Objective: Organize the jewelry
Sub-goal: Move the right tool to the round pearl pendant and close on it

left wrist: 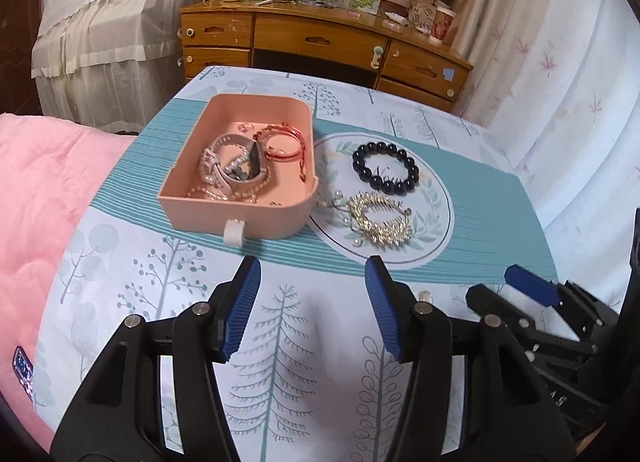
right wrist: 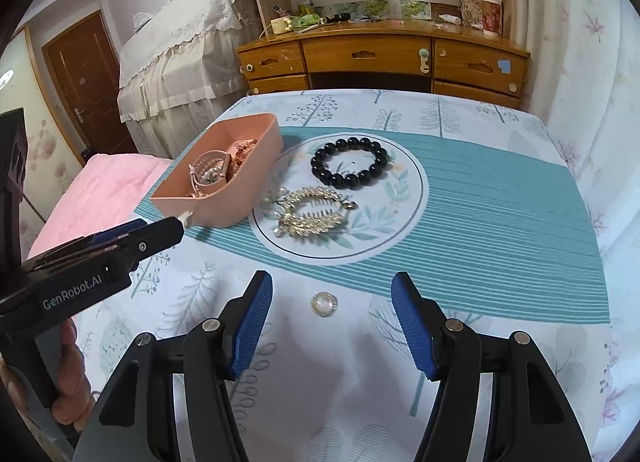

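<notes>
A pink tray [left wrist: 236, 218] [right wrist: 256, 150] sits on the patterned cloth and holds a white watch [left wrist: 224, 166], a red cord bracelet [left wrist: 284, 142] and pearl beads. Right of it lie a black bead bracelet [left wrist: 385, 168] [right wrist: 350, 162] and a gold leaf hair comb [left wrist: 376, 222] [right wrist: 310, 214]. A round pearl brooch [right wrist: 324, 304] lies just ahead of my right gripper [right wrist: 332, 294], which is open and empty. My left gripper [left wrist: 312, 278] is open and empty, short of the tray. It shows from the side in the right wrist view [right wrist: 120, 240].
The cloth-covered table [right wrist: 480, 222] has a pink quilt [left wrist: 36, 202] along its left side. A wooden desk with drawers [right wrist: 380, 58] stands beyond the far edge, a lace-covered piece [right wrist: 180, 54] to its left, a curtain [left wrist: 568, 62] on the right.
</notes>
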A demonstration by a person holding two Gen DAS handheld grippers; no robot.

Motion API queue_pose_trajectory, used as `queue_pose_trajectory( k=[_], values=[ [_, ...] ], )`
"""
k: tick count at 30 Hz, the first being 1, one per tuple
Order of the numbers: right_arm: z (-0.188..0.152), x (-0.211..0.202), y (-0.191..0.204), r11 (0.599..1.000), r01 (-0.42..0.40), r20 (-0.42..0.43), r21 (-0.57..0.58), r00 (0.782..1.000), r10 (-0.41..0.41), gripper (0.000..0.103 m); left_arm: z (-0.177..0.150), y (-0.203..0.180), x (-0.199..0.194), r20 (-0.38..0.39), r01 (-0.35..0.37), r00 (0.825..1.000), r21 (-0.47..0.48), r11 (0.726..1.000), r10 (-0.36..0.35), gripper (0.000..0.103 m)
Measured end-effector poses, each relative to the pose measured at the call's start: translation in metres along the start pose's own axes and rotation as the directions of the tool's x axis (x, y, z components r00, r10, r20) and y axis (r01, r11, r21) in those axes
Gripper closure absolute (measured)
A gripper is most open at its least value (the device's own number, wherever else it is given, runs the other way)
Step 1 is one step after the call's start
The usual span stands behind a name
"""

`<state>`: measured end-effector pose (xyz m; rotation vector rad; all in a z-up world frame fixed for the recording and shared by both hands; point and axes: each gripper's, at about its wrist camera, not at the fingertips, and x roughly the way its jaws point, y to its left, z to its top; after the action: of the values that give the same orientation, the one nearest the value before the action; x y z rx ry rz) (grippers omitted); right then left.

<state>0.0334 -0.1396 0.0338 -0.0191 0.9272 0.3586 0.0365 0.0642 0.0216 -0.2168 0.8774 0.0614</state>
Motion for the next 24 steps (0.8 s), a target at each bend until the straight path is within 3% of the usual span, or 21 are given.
queue_pose_trajectory(
  k=[8, 11, 16, 24],
  values=[
    [-0.006, 0.013, -0.021, 0.999, -0.004, -0.016, 0.035, 1.0, 0.004, 0.04, -0.021, -0.019, 0.018, -0.017, 0.003, 1.0, 0.091, 0.996, -0.002, 0.052],
    [-0.009, 0.022, -0.024, 0.999, -0.013, -0.033, 0.033, 0.999, 0.014, 0.045, -0.029, -0.024, 0.028, -0.032, 0.013, 0.999, 0.114, 0.993, -0.01, 0.052],
    [-0.016, 0.041, -0.016, 0.999, -0.035, -0.078, -0.018, 0.996, 0.034, 0.049, -0.032, -0.023, 0.041, -0.065, 0.041, 0.997, 0.095, 0.995, -0.035, 0.052],
    [-0.025, 0.066, 0.004, 0.993, -0.072, -0.105, -0.096, 0.993, 0.062, 0.066, -0.035, -0.01, 0.051, -0.08, 0.049, 0.996, 0.06, 0.997, -0.044, 0.052]
  ],
)
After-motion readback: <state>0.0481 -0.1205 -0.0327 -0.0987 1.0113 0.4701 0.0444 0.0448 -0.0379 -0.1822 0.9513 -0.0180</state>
